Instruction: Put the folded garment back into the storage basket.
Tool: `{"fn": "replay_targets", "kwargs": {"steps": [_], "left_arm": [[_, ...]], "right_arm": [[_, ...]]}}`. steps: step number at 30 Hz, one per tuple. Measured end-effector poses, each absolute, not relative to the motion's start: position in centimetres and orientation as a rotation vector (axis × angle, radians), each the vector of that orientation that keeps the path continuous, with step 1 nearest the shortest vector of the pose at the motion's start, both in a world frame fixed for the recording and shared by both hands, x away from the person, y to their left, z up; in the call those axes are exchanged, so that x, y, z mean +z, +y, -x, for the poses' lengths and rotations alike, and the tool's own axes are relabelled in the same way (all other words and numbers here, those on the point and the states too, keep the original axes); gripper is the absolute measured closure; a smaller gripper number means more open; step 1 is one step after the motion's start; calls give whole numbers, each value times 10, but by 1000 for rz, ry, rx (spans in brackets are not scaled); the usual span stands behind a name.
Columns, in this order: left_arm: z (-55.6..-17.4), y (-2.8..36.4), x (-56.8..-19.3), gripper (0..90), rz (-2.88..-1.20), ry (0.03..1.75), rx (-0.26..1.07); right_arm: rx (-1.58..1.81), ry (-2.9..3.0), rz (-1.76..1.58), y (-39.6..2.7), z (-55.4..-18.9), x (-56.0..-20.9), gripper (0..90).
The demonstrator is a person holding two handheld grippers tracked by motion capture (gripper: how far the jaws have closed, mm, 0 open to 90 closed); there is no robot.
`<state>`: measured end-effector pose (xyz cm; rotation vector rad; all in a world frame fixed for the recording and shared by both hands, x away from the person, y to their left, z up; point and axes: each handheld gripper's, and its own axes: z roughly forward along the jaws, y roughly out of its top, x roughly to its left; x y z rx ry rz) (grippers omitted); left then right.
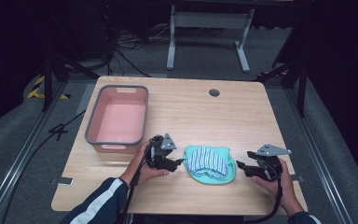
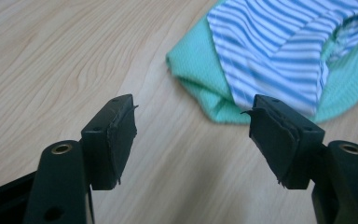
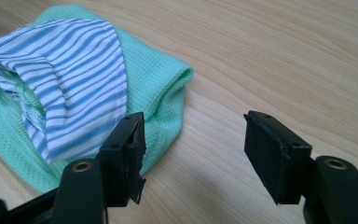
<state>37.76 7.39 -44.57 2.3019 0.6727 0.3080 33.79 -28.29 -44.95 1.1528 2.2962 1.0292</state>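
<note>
Both hands sit at the table's near edge, the left gripper (image 1: 179,161) and right gripper (image 1: 239,165) flanking a green cloth (image 1: 226,175) topped with striped fabric (image 1: 207,161); each gripper's jaws gape with nothing between them. Farther left, the pink bin (image 1: 91,126) holds nothing. Seen close in the left gripper view, the green cloth (image 2: 191,70) has a waffle weave and a folded edge.

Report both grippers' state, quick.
Left gripper: open, holding nothing.
Right gripper: open, holding nothing.
</note>
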Motion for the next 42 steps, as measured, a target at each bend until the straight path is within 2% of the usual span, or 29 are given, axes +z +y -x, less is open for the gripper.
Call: {"fn": "replay_targets", "kwargs": {"steps": [16,21,24,31,35,37,39,42], "left_arm": [[-410,47,-470,415,-2301,726,254],[-414,50,-472,382,-2300,751,236],[-414,51,-472,330,-2306,766,233],[-415,55,-476,274,-2300,767,198],[-413,54,-474,280,-2322,756,194],[-412,54,-474,301,-2318,750,178],[-412,54,-473,353,-2331,727,179],[-410,53,-473,493,-2320,710,158]], "right_arm": [[998,2373,-1134,-254,-361,-459,496],[983,2391,-1128,-246,-366,-463,505],[964,2414,-1125,-241,-368,-468,503],[968,2414,-1155,-243,-369,-474,466],[993,2425,-1135,-242,-366,-474,562],[993,2429,-1137,-241,-365,-474,587],[1001,2445,-1127,-241,-365,-473,658],[1005,2455,-1121,-239,-364,-473,707]]}}
